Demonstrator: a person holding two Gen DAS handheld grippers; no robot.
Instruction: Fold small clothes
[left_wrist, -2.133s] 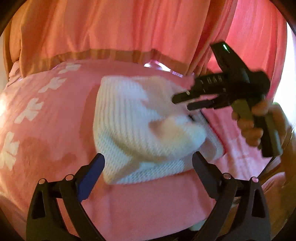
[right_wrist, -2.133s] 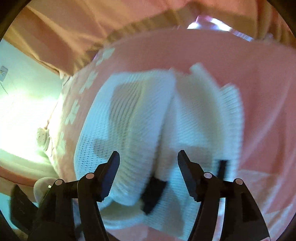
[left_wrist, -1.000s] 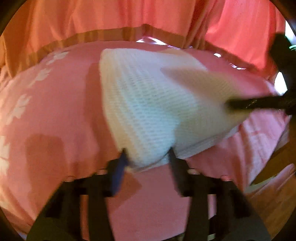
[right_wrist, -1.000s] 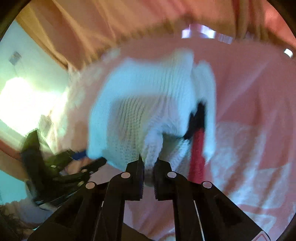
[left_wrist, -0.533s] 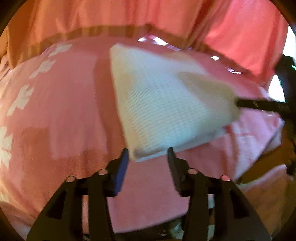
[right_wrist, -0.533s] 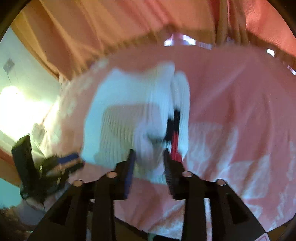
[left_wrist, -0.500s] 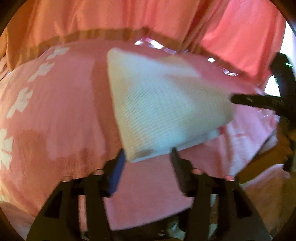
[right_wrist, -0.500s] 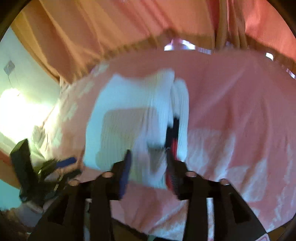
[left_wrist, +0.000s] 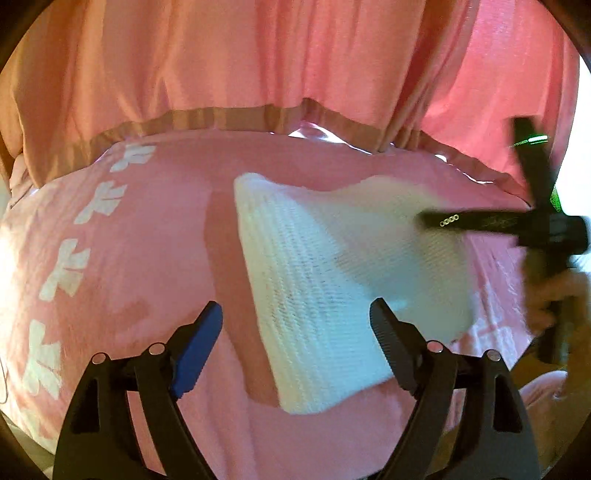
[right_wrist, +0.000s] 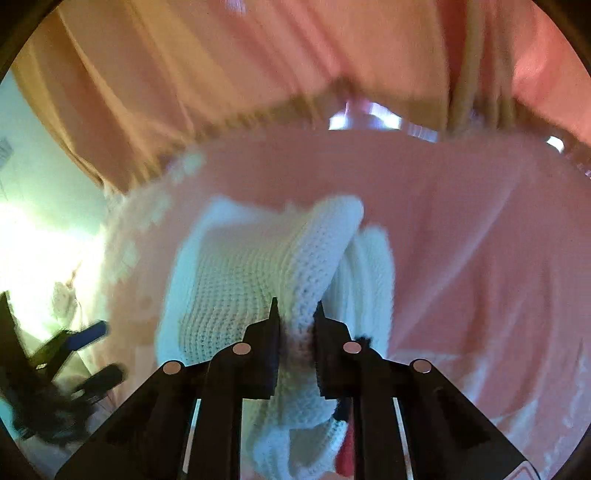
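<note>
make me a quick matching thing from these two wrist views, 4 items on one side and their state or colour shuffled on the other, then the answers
Column one:
1. left gripper
2. right gripper
3. knit garment
4. bed cover

Column two:
A. pink with white flower prints
B. white, ribbed, one folded edge pinched
C. jaws closing on a fold of knit
D. jaws opening, pads clear of the cloth

Pairs: 1-D, 2-C, 3-B, 4-A
</note>
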